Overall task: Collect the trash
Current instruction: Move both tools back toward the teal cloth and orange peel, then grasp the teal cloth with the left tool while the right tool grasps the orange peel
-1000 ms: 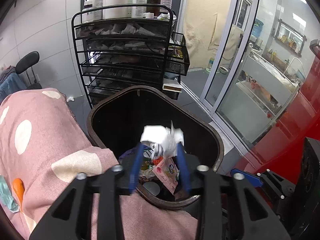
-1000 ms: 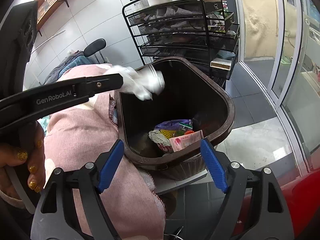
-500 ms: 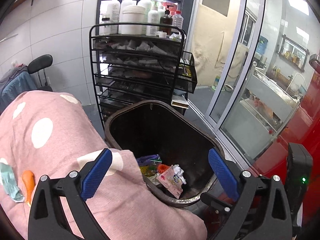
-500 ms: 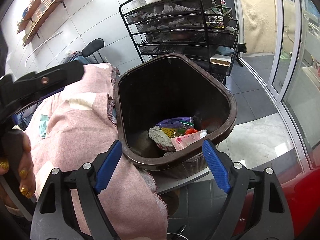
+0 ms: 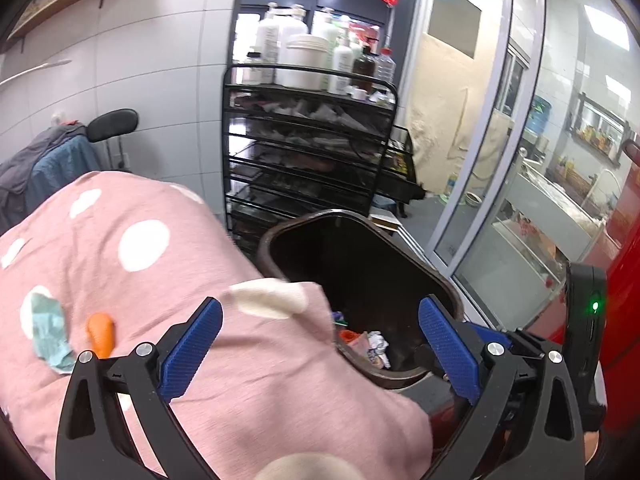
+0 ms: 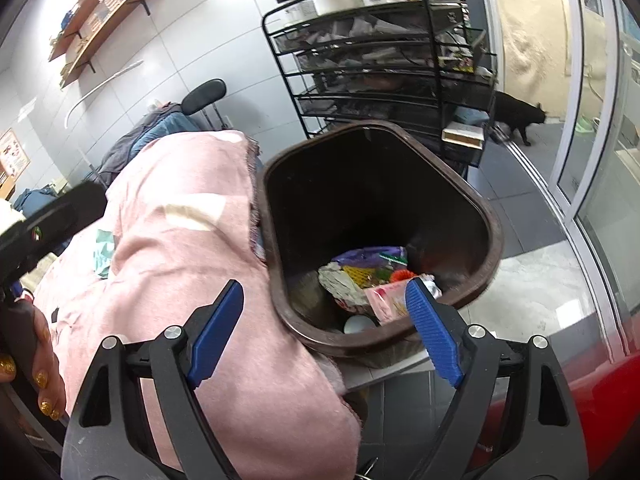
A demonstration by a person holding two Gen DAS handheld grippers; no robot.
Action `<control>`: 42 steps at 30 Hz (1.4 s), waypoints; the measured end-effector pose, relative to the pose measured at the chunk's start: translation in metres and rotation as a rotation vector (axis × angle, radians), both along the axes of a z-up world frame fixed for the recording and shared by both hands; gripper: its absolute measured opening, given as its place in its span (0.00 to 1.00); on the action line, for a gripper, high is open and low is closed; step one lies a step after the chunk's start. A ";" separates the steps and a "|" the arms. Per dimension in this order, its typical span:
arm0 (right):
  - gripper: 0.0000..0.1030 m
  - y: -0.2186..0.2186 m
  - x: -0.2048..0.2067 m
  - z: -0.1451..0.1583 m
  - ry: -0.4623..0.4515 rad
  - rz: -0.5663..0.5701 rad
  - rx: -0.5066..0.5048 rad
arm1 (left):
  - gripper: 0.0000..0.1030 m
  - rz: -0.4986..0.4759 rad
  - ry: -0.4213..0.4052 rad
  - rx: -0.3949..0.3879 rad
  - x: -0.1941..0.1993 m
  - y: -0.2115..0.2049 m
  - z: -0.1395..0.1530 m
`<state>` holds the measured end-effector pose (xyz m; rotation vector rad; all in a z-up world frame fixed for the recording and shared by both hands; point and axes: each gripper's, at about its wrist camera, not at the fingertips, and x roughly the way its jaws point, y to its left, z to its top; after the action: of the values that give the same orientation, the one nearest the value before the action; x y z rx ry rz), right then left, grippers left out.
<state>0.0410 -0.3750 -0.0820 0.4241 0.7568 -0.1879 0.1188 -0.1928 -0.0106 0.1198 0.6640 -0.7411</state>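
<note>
On the pink polka-dot blanket (image 5: pixel 132 280) at far left, a crumpled pale-green scrap (image 5: pixel 50 332) and a small orange piece (image 5: pixel 101 332) lie side by side, uncollected and well apart from the bin. The left gripper (image 5: pixel 320 344) hangs above the blanket's near edge, its jaws spread wide and holding nothing. Just to its right, tight against the blanket, stands the dark brown trash bin (image 5: pixel 436 280), its bottom carrying a small heap of discarded wrappers (image 6: pixel 376 280), among them a pink packet, purple plastic and crumpled white paper. In the right wrist view the right gripper (image 6: pixel 324 332) hovers at the bin's near rim, jaws likewise wide apart and empty. Behind the bin a black wire rack (image 5: pixel 308 152) topped with white bottles stands against the tiled wall, and a black cat (image 6: pixel 518 114) walks by the glass door at far right. Judging from this, collection looks partly done: several items are already binned, while at least the two scraps on the blanket appear left to pick up and drop in.
</note>
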 end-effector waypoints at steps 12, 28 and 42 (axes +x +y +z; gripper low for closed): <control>0.81 0.040 0.025 0.019 -0.038 0.118 -0.037 | 0.95 0.153 0.022 -0.003 0.009 0.073 -0.006; 0.81 0.116 0.078 0.044 -0.077 0.360 0.010 | 0.95 0.378 0.070 -0.024 0.033 0.178 -0.021; 0.75 0.204 0.159 0.031 0.061 0.627 0.056 | 0.91 0.499 0.183 -0.041 0.070 0.254 -0.045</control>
<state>0.2000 -0.1714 -0.0513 0.2183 0.9225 0.4101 0.1892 0.0614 -0.0558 -0.1505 0.8119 -0.2848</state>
